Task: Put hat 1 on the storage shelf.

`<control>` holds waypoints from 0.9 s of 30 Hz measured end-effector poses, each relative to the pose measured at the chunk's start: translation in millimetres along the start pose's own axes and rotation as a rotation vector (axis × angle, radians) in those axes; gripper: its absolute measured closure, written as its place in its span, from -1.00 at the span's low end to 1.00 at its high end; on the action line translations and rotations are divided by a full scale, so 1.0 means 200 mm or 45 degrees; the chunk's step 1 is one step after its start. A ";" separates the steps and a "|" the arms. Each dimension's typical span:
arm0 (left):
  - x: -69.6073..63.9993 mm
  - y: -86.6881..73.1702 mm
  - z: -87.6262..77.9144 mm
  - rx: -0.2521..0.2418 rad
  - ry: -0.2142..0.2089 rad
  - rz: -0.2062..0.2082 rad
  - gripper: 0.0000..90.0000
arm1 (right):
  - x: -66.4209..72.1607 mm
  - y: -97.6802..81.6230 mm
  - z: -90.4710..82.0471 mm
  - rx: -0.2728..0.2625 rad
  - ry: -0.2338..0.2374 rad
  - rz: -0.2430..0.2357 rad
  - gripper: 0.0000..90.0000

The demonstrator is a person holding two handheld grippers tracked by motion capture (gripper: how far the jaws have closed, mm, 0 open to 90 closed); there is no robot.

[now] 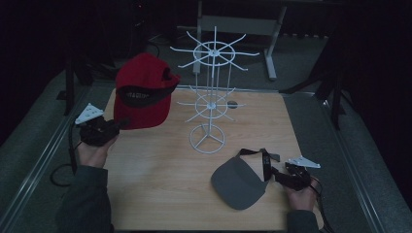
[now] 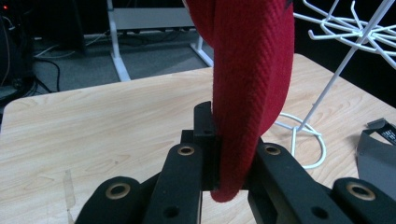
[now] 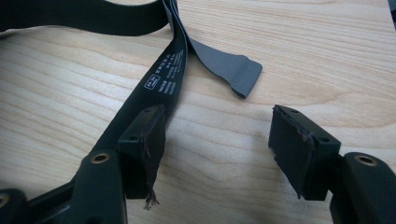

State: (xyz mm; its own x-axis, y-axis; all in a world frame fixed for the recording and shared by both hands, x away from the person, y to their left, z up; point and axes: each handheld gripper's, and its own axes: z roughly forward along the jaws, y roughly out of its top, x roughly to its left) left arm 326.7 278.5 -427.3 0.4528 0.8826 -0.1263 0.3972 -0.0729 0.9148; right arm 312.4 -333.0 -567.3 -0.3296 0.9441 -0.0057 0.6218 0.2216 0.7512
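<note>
In the left gripper view the red fabric cap [image 2: 247, 88] is cut off by the top edge, and its fabric hides the gripper's right pad. The white print on the grey visor's black strap [image 3: 163, 74] is too small to read.

Left gripper [image 1: 116, 125]: held in the left hand [image 1: 92, 151] over the table's left edge, gripping the brim of the red cap.
Red cap [image 1: 145, 87]: lifted off the table, just left of the rack.
Rack [image 1: 210, 87]: white wire, upright at the wooden table [image 1: 160, 179] centre.
Grey visor [image 1: 239, 182]: flat on the table, front right.
Right gripper [image 1: 278, 175]: at the visor's black strap [image 1: 266, 162].
</note>
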 end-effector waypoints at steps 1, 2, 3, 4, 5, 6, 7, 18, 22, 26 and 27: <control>0.00 0.00 0.00 -0.005 0.001 -0.001 0.91 | 0.00 0.00 0.00 0.000 0.000 0.000 -0.19; 0.00 0.01 0.00 -0.006 0.003 0.002 0.91 | 0.00 0.00 0.00 0.000 0.000 0.000 -0.19; 0.00 0.01 0.00 -0.007 0.002 0.001 0.91 | 0.00 0.00 0.00 0.000 -0.001 -0.001 -0.19; 0.00 0.01 0.00 -0.010 0.001 0.004 0.91 | 0.00 0.00 0.00 0.000 0.000 -0.001 -0.19; -0.01 0.02 0.00 -0.014 0.001 0.004 0.91 | 0.00 0.00 0.00 0.000 0.000 0.000 -0.19; -0.01 0.02 0.00 -0.015 0.000 0.005 0.91 | 0.00 0.00 0.00 0.000 0.000 0.000 -0.19; -0.01 0.02 -0.01 -0.016 0.001 0.009 0.91 | 0.00 0.00 0.00 0.000 0.000 -0.001 -0.19; -0.02 0.05 -0.01 -0.039 0.005 0.008 0.91 | 0.00 0.00 0.00 -0.001 0.000 -0.001 -0.19; -0.02 0.05 -0.02 -0.052 0.007 0.006 0.91 | 0.00 0.00 0.00 0.000 0.000 0.000 -0.19; -0.02 0.07 -0.03 -0.068 0.004 0.003 0.91 | 0.00 0.00 0.00 -0.001 0.000 -0.001 -0.19; -0.02 0.07 -0.03 -0.068 0.004 0.003 0.91 | 0.00 0.00 0.00 -0.001 0.000 -0.002 -0.19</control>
State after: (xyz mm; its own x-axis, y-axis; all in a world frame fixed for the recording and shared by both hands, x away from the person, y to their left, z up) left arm 324.9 276.9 -411.7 0.4513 0.8839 -0.1228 0.3529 -0.0504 0.9343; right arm 312.5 -333.1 -567.4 -0.3306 0.9437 -0.0073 0.6204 0.2232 0.7518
